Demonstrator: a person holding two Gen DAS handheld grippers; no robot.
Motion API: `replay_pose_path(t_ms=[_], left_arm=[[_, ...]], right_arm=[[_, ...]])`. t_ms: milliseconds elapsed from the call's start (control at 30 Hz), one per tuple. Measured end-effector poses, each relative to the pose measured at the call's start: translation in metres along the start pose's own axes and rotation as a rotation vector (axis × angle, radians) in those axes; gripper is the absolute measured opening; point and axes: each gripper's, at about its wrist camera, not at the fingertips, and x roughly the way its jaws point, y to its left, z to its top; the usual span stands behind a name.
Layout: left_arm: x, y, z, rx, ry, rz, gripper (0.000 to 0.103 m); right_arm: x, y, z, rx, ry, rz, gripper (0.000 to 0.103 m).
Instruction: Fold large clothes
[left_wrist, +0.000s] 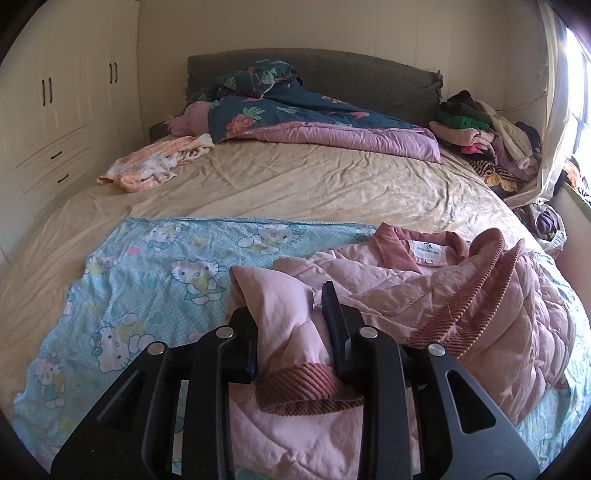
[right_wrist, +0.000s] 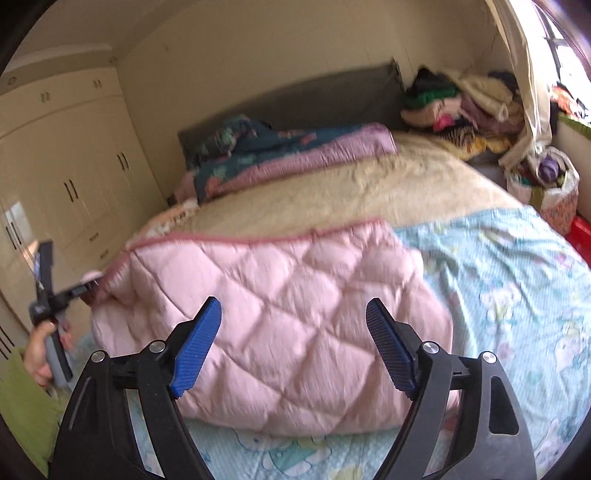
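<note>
A pink quilted jacket (left_wrist: 424, 288) lies crumpled on a blue cartoon-print sheet (left_wrist: 147, 277) at the near end of the bed. Its collar with a white label (left_wrist: 424, 249) faces up. My left gripper (left_wrist: 286, 299) is shut on a bunched sleeve, whose ribbed cuff (left_wrist: 306, 384) hangs below the jaws. In the right wrist view the jacket (right_wrist: 295, 266) shows its smooth quilted back, folded over. My right gripper (right_wrist: 293, 332) hovers just in front of it, wide open, nothing between its blue pads (right_wrist: 195, 350). A hand (right_wrist: 38, 354) holds the left gripper (right_wrist: 90, 286) at the jacket's left edge.
A beige bed sheet (left_wrist: 295, 181) stretches behind. A teal and mauve quilt (left_wrist: 295, 110) lies by the grey headboard, an orange-white garment (left_wrist: 155, 162) at left. Piled clothes (left_wrist: 480, 125) fill the far right corner. Cream wardrobes (left_wrist: 55, 92) line the left wall. A full basket (right_wrist: 554, 192) stands right.
</note>
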Motion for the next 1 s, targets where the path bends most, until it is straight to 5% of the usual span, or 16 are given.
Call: replay_pose_path(t_ms=[267,333,400,500,700,833,1000], left_arm=[[-0.007,-0.002,-0.001,-0.009,-0.006,-0.027,0.036],[-0.010,-0.003,-0.001,-0.014,-0.008,-0.051,0.058],[-0.015,-0.005,-0.002,-0.012,-0.015,-0.062,0.067],[-0.030,-0.007,-0.002,0.014,-0.074,-0.006,0.092],[-0.041,0.006,-0.019,0.071,-0.101,0.062,0.093],[-0.012,0.037,-0.049,-0.004,0.018,0.051,0.093],[0.020,0.060,-0.082,-0.117,0.151,-0.061,0.094]], right_arm=[[0.007,-0.007,-0.015,0.027,0.036,-0.008,0.086],[0.004,-0.008,-0.015,0.016,0.040,-0.025,0.089],[0.002,-0.010,-0.014,0.004,0.043,-0.048,0.091],[0.002,-0.017,-0.013,-0.001,0.047,-0.078,0.094],[0.007,-0.041,-0.008,-0.007,0.056,-0.187,0.095],[0.016,-0.060,-0.007,-0.003,0.078,-0.250,0.096],[0.031,-0.075,-0.004,0.014,0.126,-0.248,0.096]])
